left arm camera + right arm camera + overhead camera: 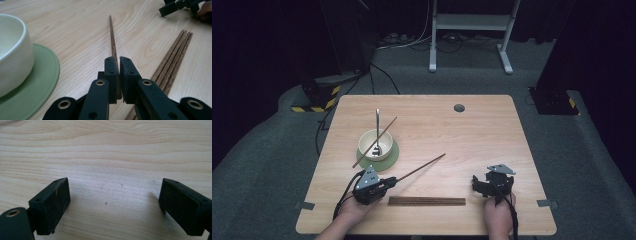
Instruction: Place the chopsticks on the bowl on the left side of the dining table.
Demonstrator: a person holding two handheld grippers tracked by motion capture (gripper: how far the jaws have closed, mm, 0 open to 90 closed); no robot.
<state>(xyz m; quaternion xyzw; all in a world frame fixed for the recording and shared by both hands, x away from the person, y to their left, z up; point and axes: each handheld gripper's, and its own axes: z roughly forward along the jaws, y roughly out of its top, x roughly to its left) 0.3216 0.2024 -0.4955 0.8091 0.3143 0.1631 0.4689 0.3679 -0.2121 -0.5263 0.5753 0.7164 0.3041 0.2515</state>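
Chopstick (113,42) clamped between left claw (119,65) pads, tip forward

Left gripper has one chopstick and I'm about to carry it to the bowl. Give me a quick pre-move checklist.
1. Left gripper shut on the chopstick: ok.
2. Grip near the stick's end, long part sticking out: ok.
3. Bowl upright on green saucer: ok.
4. Room in bowl: holds a spoon and another chopstick; cannot tell.
5. Right gripper open, nothing between its fingers: ok.
6. Remaining chopsticks lie together near the front edge: ok.
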